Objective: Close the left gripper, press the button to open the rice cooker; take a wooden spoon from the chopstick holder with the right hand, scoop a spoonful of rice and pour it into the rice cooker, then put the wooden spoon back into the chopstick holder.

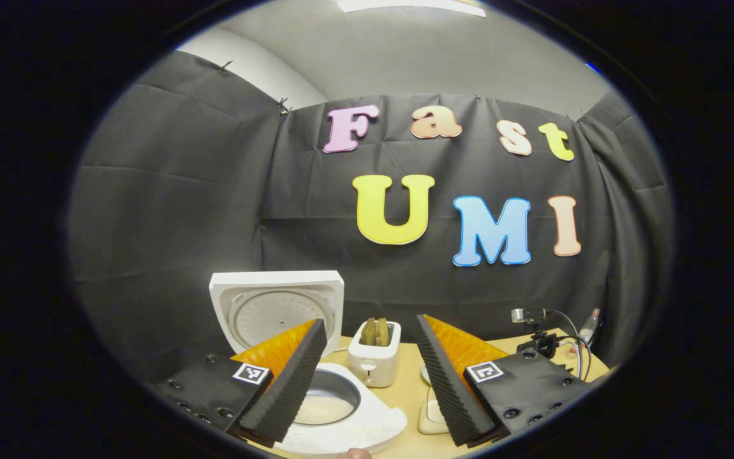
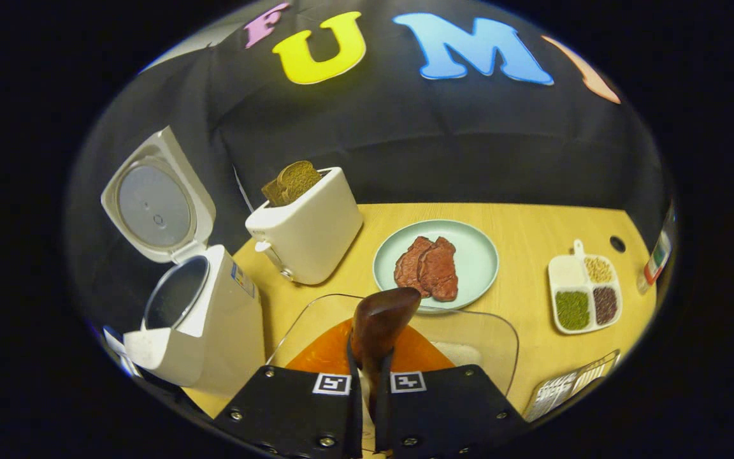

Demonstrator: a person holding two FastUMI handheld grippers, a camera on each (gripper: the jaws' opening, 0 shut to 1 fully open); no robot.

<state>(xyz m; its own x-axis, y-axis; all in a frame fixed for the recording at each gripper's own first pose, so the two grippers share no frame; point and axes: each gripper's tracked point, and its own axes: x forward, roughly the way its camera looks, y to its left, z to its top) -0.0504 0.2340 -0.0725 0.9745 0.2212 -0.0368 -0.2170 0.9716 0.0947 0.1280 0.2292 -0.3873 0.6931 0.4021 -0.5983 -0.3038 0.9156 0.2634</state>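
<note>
Wooden spoon (image 2: 376, 319) clamped in right claw (image 2: 369, 389); left claw (image 1: 367, 376) apart; no legible writing.

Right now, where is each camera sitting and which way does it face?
Left gripper view: rides the left gripper, low, facing the booth wall; its spread fingers frame the open rice cooker.
Right gripper view: rides the right gripper, looking down over the table; fingers pinch the wooden spoon.
Shared: rice cooker, toaster.

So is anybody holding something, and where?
The right gripper pinches the wooden spoon by its handle, bowl pointing forward. The left gripper is open, holding nothing.
</note>
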